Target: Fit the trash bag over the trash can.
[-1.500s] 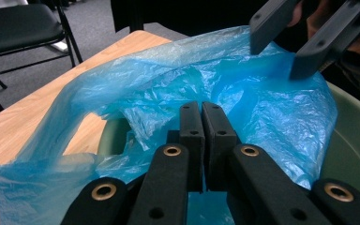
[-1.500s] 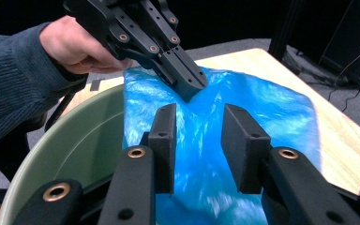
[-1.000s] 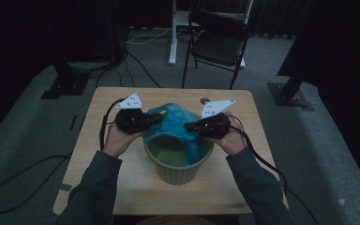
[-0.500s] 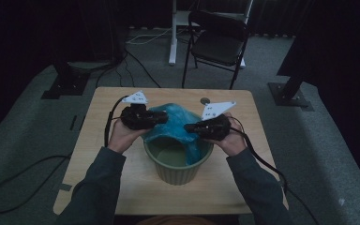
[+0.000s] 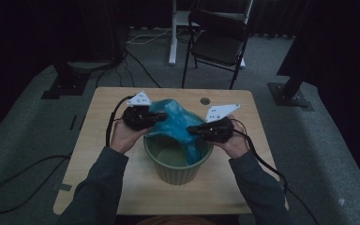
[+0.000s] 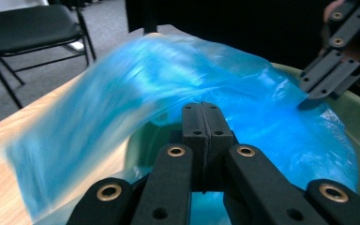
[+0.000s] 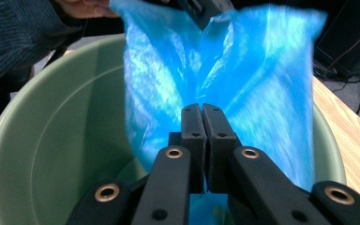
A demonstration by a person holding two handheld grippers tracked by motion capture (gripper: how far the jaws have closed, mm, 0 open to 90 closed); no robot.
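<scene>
One blue bag (image 5: 176, 123), one green bucket (image 5: 178, 164), two hand-held grippers (image 5: 155, 118) (image 5: 192, 131)

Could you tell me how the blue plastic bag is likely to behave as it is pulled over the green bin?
The blue bag is probably very floppy: it drapes and creases between the left gripper and right gripper. It looks thin and translucent, so likely light and easily torn. Its glossy film may slip from the shut jaws, while the green bin seems stiff enough to stay put.
</scene>
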